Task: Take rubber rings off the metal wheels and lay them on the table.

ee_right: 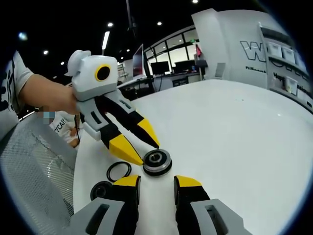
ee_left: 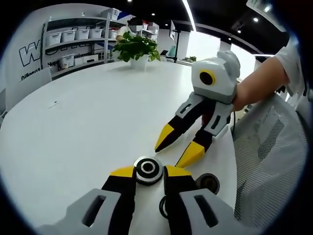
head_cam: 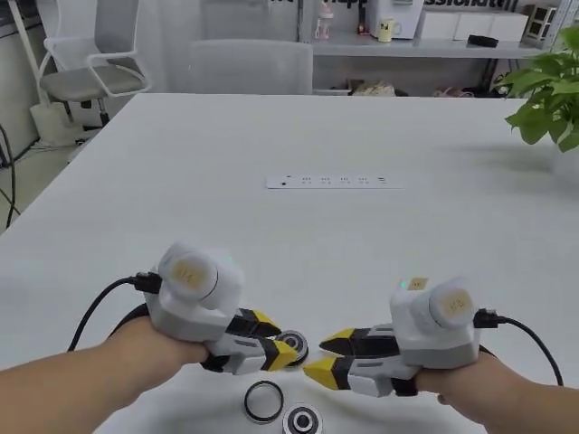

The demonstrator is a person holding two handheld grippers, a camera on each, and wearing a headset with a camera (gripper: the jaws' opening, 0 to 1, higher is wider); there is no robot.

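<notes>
Table smooth, matt white; wheel — bright polished metal hub, black rubber tread; loose ring — matt black rubber; second wheel, glossy metal.

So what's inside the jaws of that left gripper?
A metal wheel with a dark rim sits clamped between the yellow tips of the left gripper. The jaws cover the wheel's two sides, and its underside cannot be seen.

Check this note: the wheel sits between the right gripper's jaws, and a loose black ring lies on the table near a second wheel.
One error: the wheel sits between the jaws of the left gripper, not the right, as the left gripper view shows. The right gripper is open beside it. The loose black ring lies on the table near a second wheel.
</notes>
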